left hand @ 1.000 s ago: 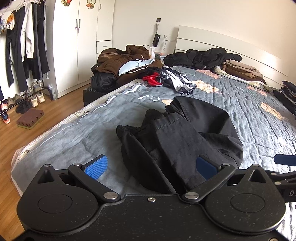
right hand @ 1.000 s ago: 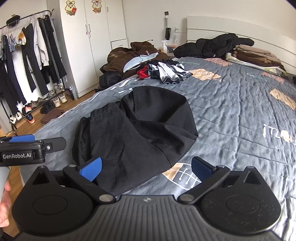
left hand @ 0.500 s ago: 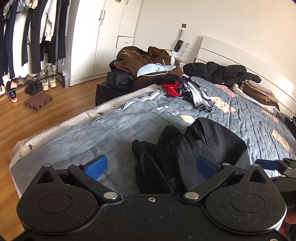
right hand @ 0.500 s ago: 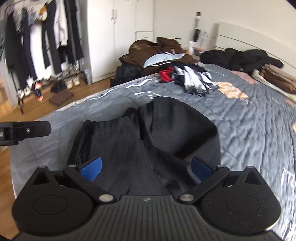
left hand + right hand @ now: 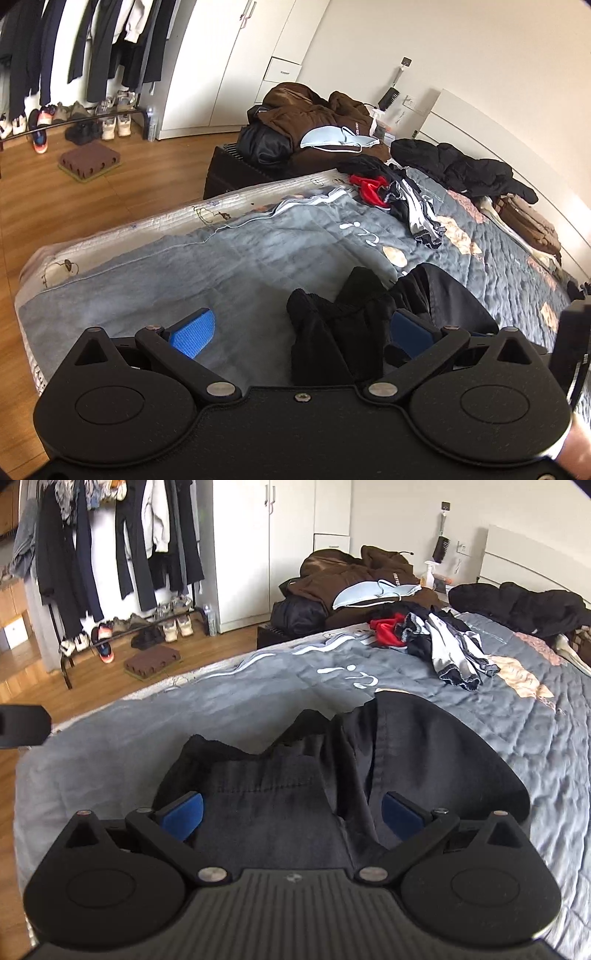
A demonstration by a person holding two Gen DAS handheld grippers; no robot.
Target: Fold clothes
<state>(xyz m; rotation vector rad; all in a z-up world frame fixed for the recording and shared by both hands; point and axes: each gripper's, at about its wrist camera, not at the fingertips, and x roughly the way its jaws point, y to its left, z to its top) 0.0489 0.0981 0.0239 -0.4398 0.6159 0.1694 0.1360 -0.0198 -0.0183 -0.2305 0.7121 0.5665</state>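
A pair of black trousers (image 5: 369, 775) lies crumpled on the grey quilted bed (image 5: 535, 709), near the bed's foot end. In the right wrist view its long axis runs from the camera away toward the headboard, with the gathered end nearest the camera and a rounded, flatter portion farther up the bed and to the right. The right gripper (image 5: 291, 812) stands directly over the near end of the garment; its fingers (image 5: 183, 812) are spread wide, with fabric lying between and beneath both blue pads, and nothing is clamped. In the left wrist view the left gripper (image 5: 303, 334) is also spread wide; the bunched edge of the trousers (image 5: 343, 328) sits toward its right finger (image 5: 408, 330), partly covering that pad, while the left finger is over bare quilt. Farther up the bed lie a red and striped heap of clothes (image 5: 402, 201) and a black jacket (image 5: 461, 168). A brown garment pile (image 5: 354, 576) sits beside the bed, and a clothes rack (image 5: 110, 542) stands over the wooden floor (image 5: 92, 199).
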